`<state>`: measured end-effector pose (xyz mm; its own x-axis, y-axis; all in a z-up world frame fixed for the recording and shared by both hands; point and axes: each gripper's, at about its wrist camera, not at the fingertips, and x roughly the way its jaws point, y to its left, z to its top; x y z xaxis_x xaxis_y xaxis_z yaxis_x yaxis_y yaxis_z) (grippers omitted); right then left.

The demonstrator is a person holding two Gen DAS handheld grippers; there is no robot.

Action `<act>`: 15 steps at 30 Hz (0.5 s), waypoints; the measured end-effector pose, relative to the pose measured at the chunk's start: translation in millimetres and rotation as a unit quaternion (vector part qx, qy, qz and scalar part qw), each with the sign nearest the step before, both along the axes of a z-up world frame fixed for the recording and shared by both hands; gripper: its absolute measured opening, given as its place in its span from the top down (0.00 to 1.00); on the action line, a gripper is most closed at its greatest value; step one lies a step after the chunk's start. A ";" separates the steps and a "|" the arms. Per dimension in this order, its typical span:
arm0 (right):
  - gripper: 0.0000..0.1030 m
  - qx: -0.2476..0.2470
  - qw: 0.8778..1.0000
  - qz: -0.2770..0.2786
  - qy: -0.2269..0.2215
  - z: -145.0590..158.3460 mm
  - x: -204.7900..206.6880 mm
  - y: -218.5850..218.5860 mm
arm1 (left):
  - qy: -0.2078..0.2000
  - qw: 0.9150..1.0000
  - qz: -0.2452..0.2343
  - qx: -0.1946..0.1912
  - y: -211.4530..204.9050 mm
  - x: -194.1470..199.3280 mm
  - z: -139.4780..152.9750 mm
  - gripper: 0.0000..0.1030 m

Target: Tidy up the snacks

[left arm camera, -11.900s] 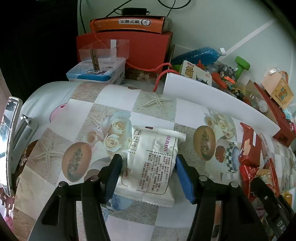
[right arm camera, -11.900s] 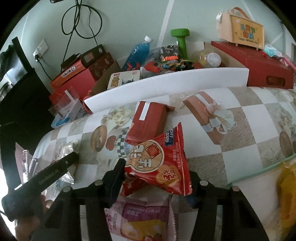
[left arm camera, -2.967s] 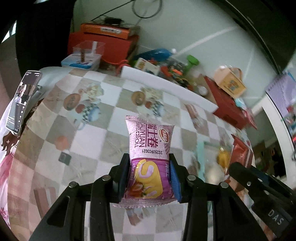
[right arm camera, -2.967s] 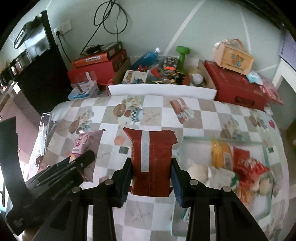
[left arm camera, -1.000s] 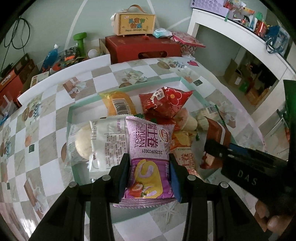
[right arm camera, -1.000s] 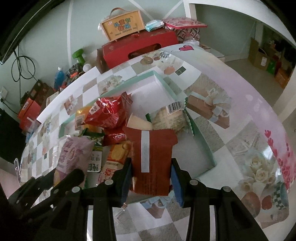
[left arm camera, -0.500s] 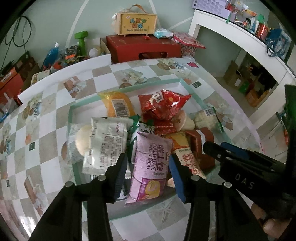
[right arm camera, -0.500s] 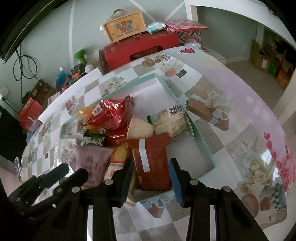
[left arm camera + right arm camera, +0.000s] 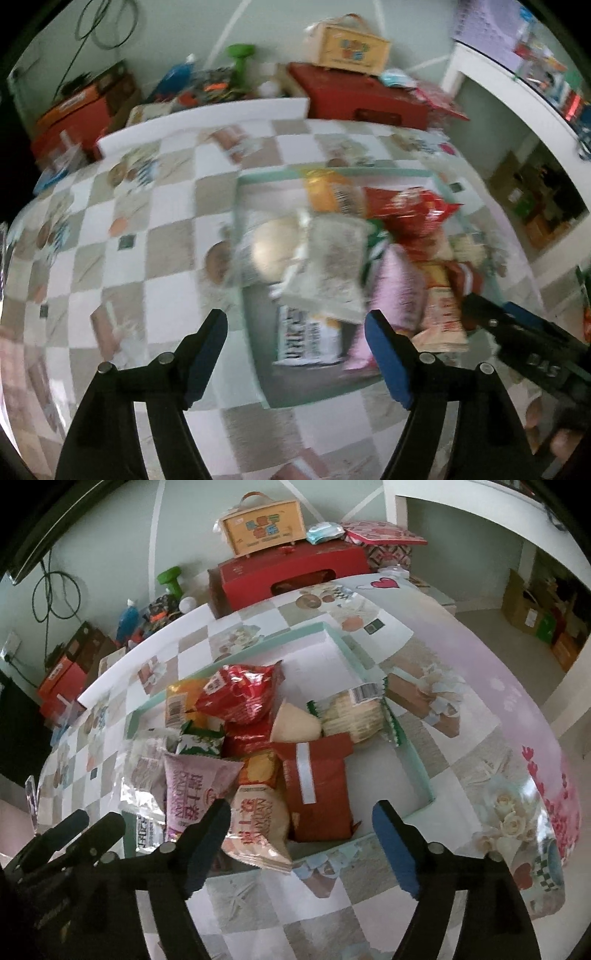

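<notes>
Right gripper (image 9: 301,836) jaws opening wide, nothing btwn pads, hovering over tray's near edge. Left gripper (image 9: 295,350) also opening, empty, left-wrist view blurred. Just beyond: dark red pack (image 9: 317,790) and pink roll pack (image 9: 188,794) lying in teal tray (image 9: 417,764) w/ other snacks. Farther back, red box (image 9: 291,574) sitting at table's edge.

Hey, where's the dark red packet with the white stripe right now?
In the right wrist view, the dark red packet lies in the mint-edged tray, near its front edge, just right of the pale packet with red lettering.
</notes>
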<state>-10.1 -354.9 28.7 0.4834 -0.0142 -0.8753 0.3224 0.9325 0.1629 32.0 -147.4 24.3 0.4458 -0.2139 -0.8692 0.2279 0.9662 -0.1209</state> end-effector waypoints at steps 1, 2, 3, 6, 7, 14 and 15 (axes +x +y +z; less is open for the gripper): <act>0.13 -0.002 1.000 0.002 0.000 0.0 0.3 2.3 | 0.002 1.000 0.007 0.002 5.0 0.9 -2.3 0.25; 0.13 -0.004 1.000 0.005 0.000 -0.2 0.6 4.2 | 0.003 1.000 0.013 0.004 9.0 1.6 -4.2 0.24; 0.13 -0.005 1.000 0.008 0.001 -0.7 1.5 6.1 | 0.004 1.000 0.019 0.005 12.4 2.2 -5.8 0.23; 0.13 -0.007 1.000 0.014 0.004 -3.1 4.2 11.0 | 0.004 0.999 0.035 0.009 21.6 4.9 -10.0 0.18; 0.13 -0.008 1.000 0.015 0.006 -4.2 5.1 12.2 | 0.003 0.999 0.039 0.009 24.5 6.0 -11.6 0.18; 0.00 -0.015 1.000 0.021 0.009 -8.5 8.9 16.4 | -0.004 0.998 0.055 0.028 31.4 10.1 -20.9 0.00; 0.00 -0.015 1.000 0.023 0.009 -9.1 9.3 16.8 | -0.007 0.998 0.059 0.032 32.3 10.2 -22.0 0.00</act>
